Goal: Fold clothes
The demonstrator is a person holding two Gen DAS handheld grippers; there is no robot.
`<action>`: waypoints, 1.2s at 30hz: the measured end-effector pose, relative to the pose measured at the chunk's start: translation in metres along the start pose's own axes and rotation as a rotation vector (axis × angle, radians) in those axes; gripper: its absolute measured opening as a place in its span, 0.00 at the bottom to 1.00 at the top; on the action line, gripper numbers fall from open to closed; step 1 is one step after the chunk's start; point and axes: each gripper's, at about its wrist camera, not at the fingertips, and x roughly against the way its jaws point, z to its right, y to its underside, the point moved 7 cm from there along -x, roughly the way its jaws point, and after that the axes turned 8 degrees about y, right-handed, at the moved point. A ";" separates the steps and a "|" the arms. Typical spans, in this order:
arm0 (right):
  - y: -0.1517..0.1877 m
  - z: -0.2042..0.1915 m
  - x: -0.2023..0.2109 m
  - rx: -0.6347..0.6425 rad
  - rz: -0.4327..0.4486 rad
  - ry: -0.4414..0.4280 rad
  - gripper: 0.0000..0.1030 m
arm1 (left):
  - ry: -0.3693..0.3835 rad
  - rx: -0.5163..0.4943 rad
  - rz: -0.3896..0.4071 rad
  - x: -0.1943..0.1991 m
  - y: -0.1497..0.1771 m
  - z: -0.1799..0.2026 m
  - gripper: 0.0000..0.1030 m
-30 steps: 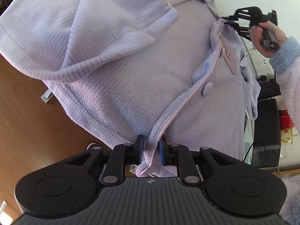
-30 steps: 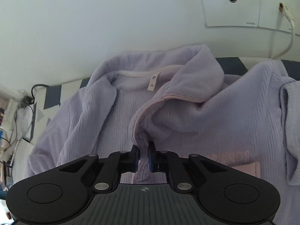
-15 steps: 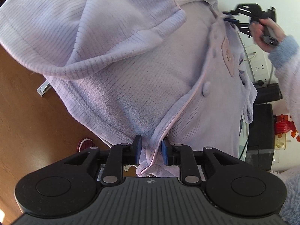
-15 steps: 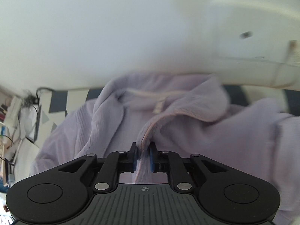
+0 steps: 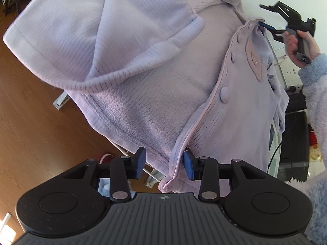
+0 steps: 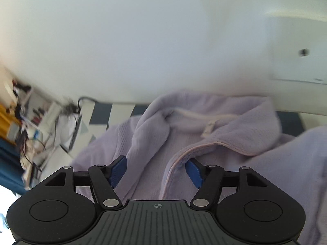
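Note:
A lilac fleece jacket [image 5: 143, 77] with covered buttons lies spread over the table, its sleeve folded across the body. My left gripper [image 5: 164, 164] is open, and the jacket's bottom front edge lies loose between its blue pads. My right gripper [image 6: 157, 172] is open too, with the jacket's upper front edge [image 6: 175, 163] between the pads and the collar with its label [image 6: 208, 128] beyond. The right gripper also shows in the left wrist view [image 5: 263, 25], by the top of the button placket.
A wooden floor [image 5: 30, 134] lies below the table's left edge. A black box [image 5: 294, 138] and wall sockets stand at the right. A white wall [image 6: 143, 40] rises behind the checked tablecloth [image 6: 102, 110]. Cluttered shelves and cables [image 6: 30, 126] are at the left.
Both grippers were shut on the jacket's front edge and have opened, letting the fabric go. The right wrist view has tipped up toward the wall.

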 end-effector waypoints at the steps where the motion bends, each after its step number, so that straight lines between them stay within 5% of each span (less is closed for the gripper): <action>1: -0.006 0.007 0.009 -0.001 0.016 0.011 0.60 | -0.005 -0.006 0.007 0.005 -0.001 0.001 0.44; 6: -0.024 0.036 0.044 -0.009 0.057 -0.049 0.64 | -0.035 -0.051 0.015 0.025 -0.006 0.008 0.50; 16: -0.006 0.146 0.079 -0.027 0.161 0.164 0.63 | -0.084 -0.347 0.026 0.058 -0.075 0.078 0.52; 20: 0.022 0.180 0.100 0.050 0.195 0.245 0.63 | -0.155 -0.438 0.033 0.032 -0.117 0.105 0.58; 26: 0.088 0.196 0.126 0.087 0.221 0.246 0.72 | -0.209 -0.440 0.058 -0.019 -0.151 0.120 0.65; 30: 0.130 0.193 0.134 0.096 0.251 0.302 0.92 | -0.231 -0.421 0.068 -0.030 -0.159 0.112 0.68; 36: 0.171 0.173 0.136 0.112 0.262 0.403 0.99 | -0.257 -0.473 0.038 -0.022 -0.151 0.090 0.73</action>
